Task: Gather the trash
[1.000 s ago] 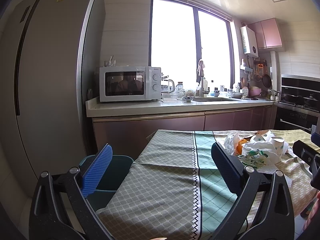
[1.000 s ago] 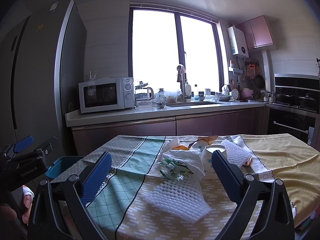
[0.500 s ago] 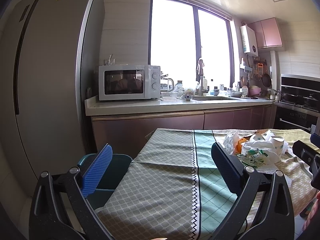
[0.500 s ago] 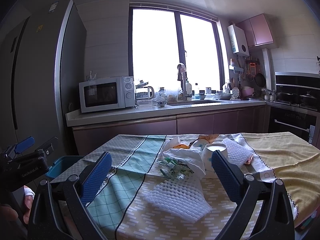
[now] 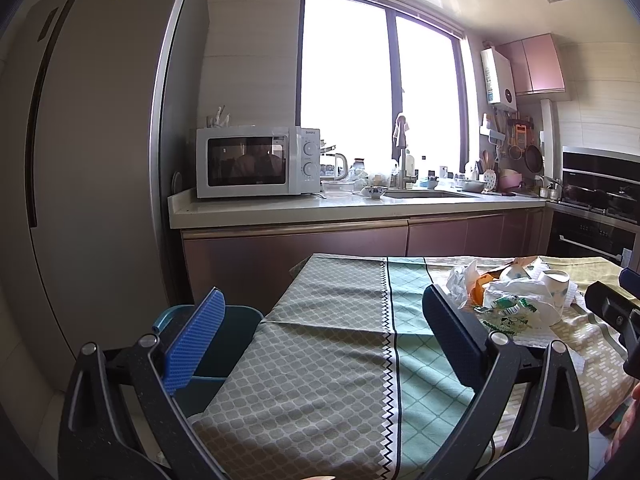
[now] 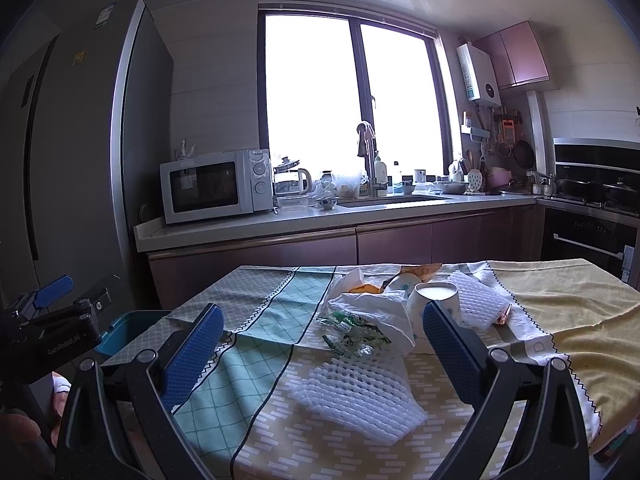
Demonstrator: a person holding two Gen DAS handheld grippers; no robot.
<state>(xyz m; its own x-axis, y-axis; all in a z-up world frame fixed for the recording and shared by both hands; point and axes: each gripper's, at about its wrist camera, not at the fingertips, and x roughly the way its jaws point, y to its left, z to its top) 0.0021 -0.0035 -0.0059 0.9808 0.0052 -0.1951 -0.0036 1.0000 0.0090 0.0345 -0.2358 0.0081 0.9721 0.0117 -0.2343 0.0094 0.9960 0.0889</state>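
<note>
A heap of trash lies mid-table: a white plastic bag (image 6: 376, 306), a green wrapper (image 6: 352, 330), a paper cup (image 6: 436, 300), orange peel (image 6: 364, 289) and two white foam nets (image 6: 356, 394) (image 6: 478, 302). My right gripper (image 6: 324, 354) hovers open just short of the heap, nothing between its fingers. My left gripper (image 5: 320, 342) stands open over the table's left end, empty; the trash heap (image 5: 512, 300) is to its right. A teal bin (image 5: 224, 344) stands on the floor by the table's left edge, also showing as the bin (image 6: 128, 332) in the right wrist view.
The table (image 6: 560, 304) wears a green and yellow patterned cloth. Behind it runs a counter (image 5: 360, 208) with a microwave (image 5: 256, 162), a sink and dishes. A tall fridge (image 5: 80, 160) fills the left; an oven (image 6: 592, 240) stands at the right.
Both grippers drifted only slightly; the views have shifted a little. Nothing was picked up or released.
</note>
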